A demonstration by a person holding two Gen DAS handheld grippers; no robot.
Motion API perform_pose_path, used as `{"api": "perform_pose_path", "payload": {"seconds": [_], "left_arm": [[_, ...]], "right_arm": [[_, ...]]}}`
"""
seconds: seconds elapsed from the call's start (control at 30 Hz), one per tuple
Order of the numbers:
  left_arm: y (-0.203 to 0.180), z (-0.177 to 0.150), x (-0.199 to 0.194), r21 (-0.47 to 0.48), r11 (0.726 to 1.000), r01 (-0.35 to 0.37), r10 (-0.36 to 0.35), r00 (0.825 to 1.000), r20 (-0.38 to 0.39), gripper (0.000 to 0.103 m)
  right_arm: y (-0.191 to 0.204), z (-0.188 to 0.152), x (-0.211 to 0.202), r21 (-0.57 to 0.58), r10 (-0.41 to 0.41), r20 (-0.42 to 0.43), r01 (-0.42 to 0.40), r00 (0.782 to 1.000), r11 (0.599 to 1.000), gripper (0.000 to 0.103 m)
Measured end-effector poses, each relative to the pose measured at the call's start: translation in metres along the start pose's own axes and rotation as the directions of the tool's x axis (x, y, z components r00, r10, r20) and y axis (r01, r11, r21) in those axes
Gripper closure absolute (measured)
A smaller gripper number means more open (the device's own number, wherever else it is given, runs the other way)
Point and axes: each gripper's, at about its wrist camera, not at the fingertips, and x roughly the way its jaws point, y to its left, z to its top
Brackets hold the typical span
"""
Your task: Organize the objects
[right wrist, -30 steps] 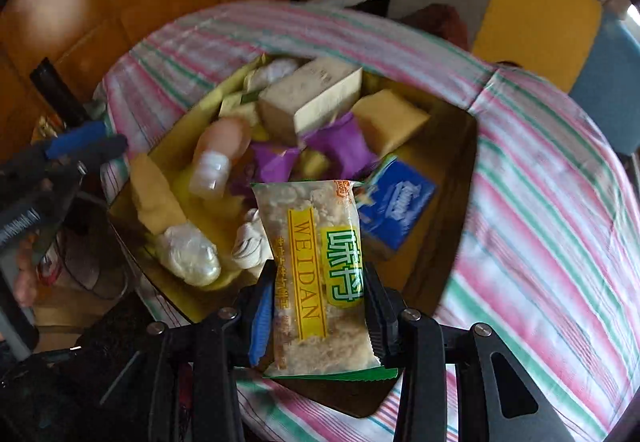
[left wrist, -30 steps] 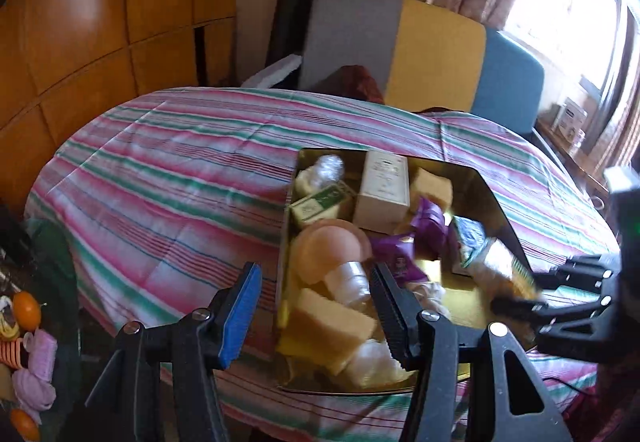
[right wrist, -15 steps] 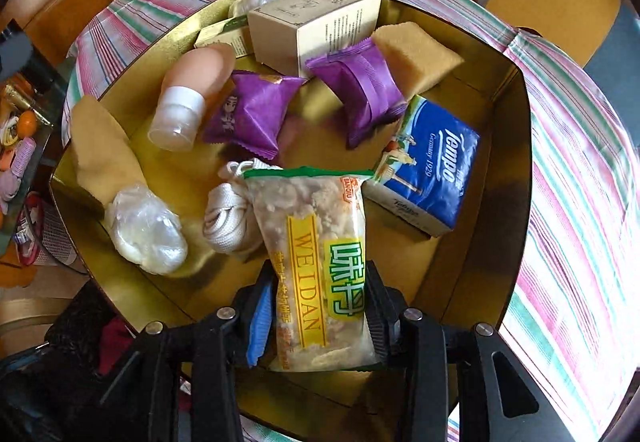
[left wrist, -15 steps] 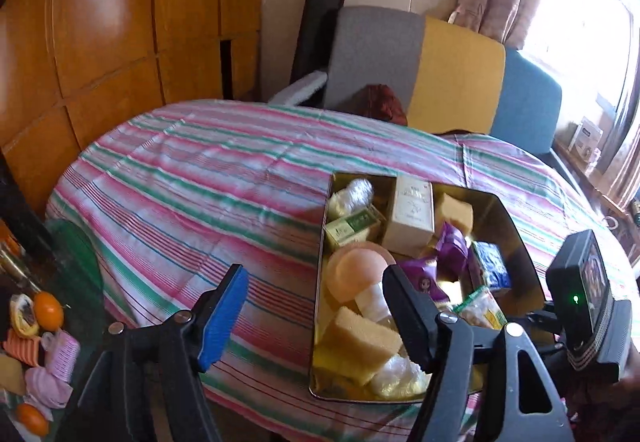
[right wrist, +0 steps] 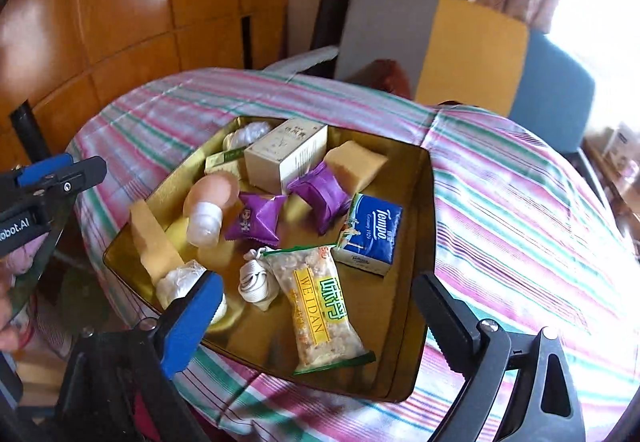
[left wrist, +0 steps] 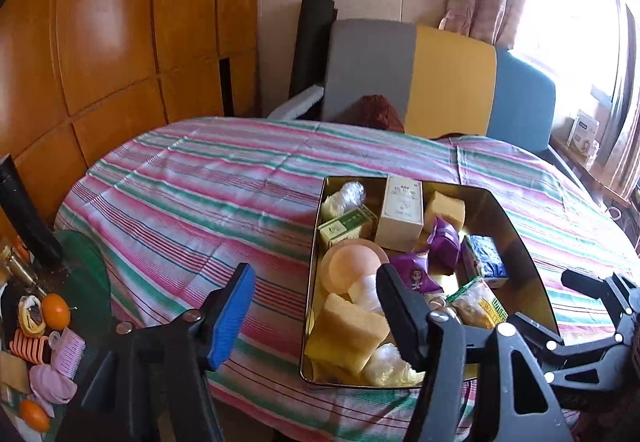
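A gold metal tray (right wrist: 424, 210) (left wrist: 520, 242) sits on the striped tablecloth and holds several items. A WEIDAN snack bar (right wrist: 324, 306) (left wrist: 478, 302) lies in its near part, beside a blue Tempo tissue pack (right wrist: 370, 234), a white cord bundle (right wrist: 256, 282), two purple packets (right wrist: 256, 220), a cream box (right wrist: 284, 154), yellow sponges (right wrist: 356, 162) and a pink bottle (right wrist: 208, 198). My right gripper (right wrist: 316, 306) is open and empty, above the tray's near edge. My left gripper (left wrist: 316, 302) is open and empty, at the tray's left side.
A side table at the left holds oranges (left wrist: 56, 310), pink items and small clutter. A grey, yellow and blue sofa (left wrist: 440, 78) stands behind the table. Wooden wall panels (left wrist: 100, 42) are at the left. A window (left wrist: 580, 2) is at the right.
My right gripper opened and let go of the WEIDAN snack bar into the tray, then drew back and up. My left gripper pulled back and up from the tray.
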Motion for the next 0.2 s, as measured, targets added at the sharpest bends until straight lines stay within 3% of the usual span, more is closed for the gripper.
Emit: {"api": "perform_pose_path", "payload": {"seconds": [0.2], "left_arm": [[-0.0059, 0.0002, -0.0068, 0.018, 1.0, -0.013, 0.013, 0.999, 0.033, 0.043]], "right_arm": [[-0.0045, -0.0041, -0.0099, 0.065, -0.048, 0.043, 0.046, 0.998, 0.997, 0.006]]}}
